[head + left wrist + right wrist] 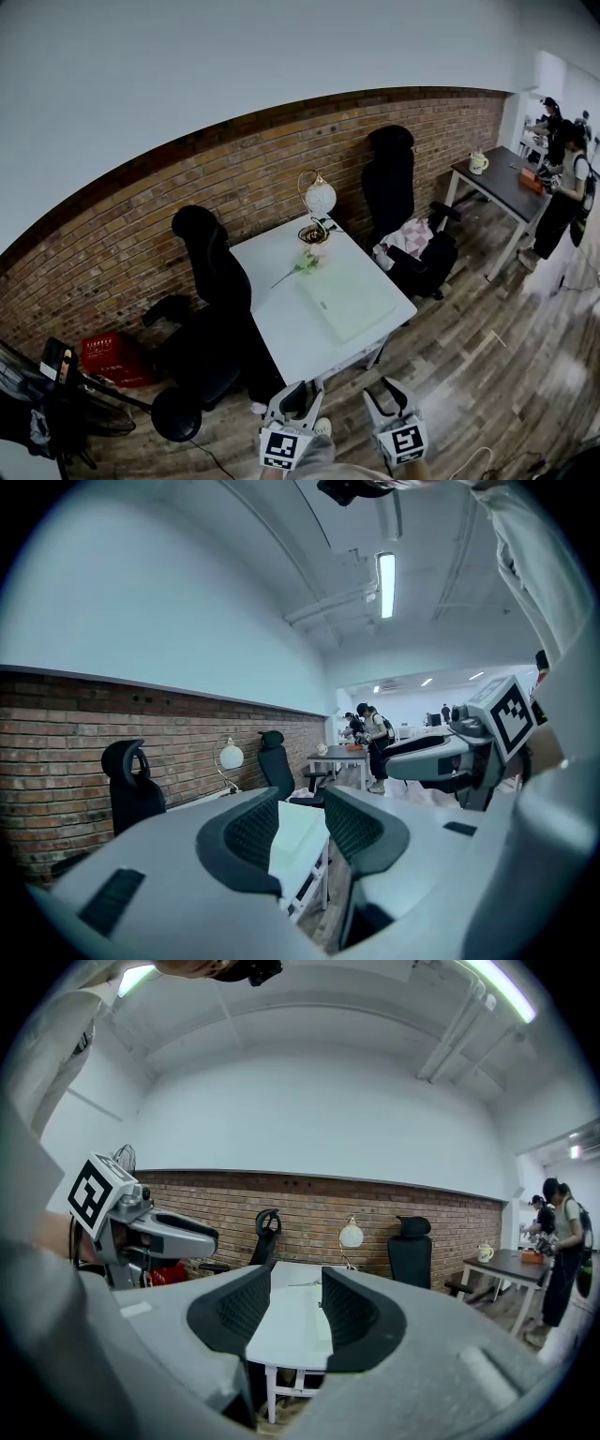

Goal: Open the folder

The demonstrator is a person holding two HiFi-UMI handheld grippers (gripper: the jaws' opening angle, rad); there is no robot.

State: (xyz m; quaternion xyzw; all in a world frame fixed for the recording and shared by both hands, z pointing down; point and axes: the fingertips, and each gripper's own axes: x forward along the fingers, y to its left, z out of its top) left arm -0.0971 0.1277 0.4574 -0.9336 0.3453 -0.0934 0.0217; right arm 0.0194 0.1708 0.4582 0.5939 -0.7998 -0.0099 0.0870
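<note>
while the task has not begun, i stand short of the white tabletop (281,323) with both grippers raised and nothing in them. the jaws of the left gripper (294,401) are apart with only air between them, and so are those of the right gripper (394,401). the pale green folder (345,302) lies flat and closed on the tabletop, on the near side of the lamp (319,198), between the lamp and my grippers. a flower stem (298,267) lies between the lamp and the folder, just beside the folder's far corner. from the jaws the folder is ahead and below, well apart from both. the right gripper looks slightly more in line with it, since the folder sits toward the right of the lamp's near side. its outline reads almost square from above, with edges parallel to the tabletop's edges, so i cannot fix its long axis or tell which edge is the spine. i judge that the coming move turns on finding the free edge before either gripper comes down.
</note>
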